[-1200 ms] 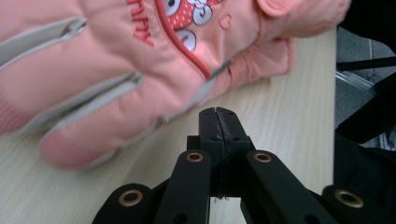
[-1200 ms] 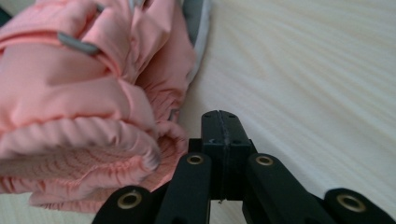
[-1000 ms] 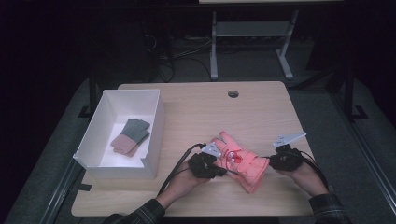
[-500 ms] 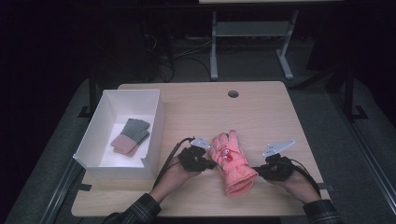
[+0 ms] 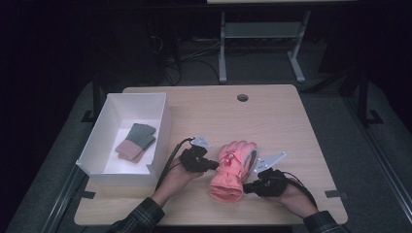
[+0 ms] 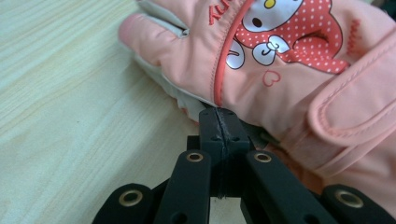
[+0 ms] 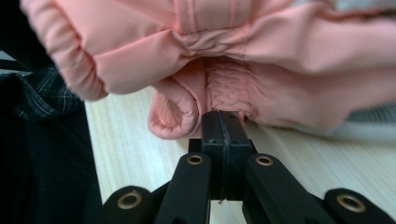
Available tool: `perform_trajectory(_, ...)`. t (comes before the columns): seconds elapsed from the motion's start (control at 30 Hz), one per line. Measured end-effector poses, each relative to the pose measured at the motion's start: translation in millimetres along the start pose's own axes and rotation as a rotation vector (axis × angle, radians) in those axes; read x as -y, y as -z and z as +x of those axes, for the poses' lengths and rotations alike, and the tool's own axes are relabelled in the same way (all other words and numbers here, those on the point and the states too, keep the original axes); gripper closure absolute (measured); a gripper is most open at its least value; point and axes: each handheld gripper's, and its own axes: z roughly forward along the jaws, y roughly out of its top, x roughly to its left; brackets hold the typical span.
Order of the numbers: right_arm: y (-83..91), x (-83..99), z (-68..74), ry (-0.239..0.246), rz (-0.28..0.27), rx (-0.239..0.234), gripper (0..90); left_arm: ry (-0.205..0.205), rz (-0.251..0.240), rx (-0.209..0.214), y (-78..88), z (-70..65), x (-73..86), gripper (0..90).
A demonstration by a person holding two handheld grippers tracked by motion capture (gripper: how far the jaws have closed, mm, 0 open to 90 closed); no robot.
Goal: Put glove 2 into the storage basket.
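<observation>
Two claws flank pink glove [image 5: 232, 170], lower centre of table [image 5: 291, 126] | long axis: fingertips up-frame, cuff down | left claw [image 5: 212, 165] pinched on its side edge | right claw [image 5: 248, 187] pinched at cuff | equally near

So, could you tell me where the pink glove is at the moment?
In the high view, the pink glove lies at the table's near edge, between the left gripper and right gripper, right of the white box.

A white box [image 5: 160, 127] is sitting on the wooden bench [image 5: 291, 121], well apart from the fingers on their left side, holding folded cloths [image 5: 135, 141], one green, one pinkish-brown.
</observation>
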Motion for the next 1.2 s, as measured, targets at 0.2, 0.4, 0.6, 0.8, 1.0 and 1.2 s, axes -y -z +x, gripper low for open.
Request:
perform_trajectory(0.2,-3.8,-6.2,8.8,0.028,0.002,0.004,90.0,0.011,-0.011,-0.008,1.0,1.3,0.3,89.6)
perform_trajectory(0.4,37.6,-13.5,2.3,-0.043,-0.116,0.066,90.0,0.011,-0.010,-0.021,7.3,6.2,1.1,89.6)
perform_trajectory(0.6,55.0,-37.3,-5.9,-0.044,-0.189,0.138,90.0,0.014,-0.008,-0.028,9.1,5.7,2.4,89.6)
perform_trajectory(0.8,40.3,-55.9,-13.5,-0.033,-0.204,0.157,90.0,0.030,-0.013,-0.026,9.9,6.4,2.8,89.6)
perform_trajectory(1.0,29.4,-56.9,-16.5,-0.042,-0.161,0.175,90.0,0.025,-0.008,-0.027,10.3,6.2,3.2,89.6)
perform_trajectory(1.2,21.6,-48.9,-18.6,-0.041,-0.118,0.172,90.0,0.030,-0.008,-0.026,10.2,5.2,3.2,89.6)
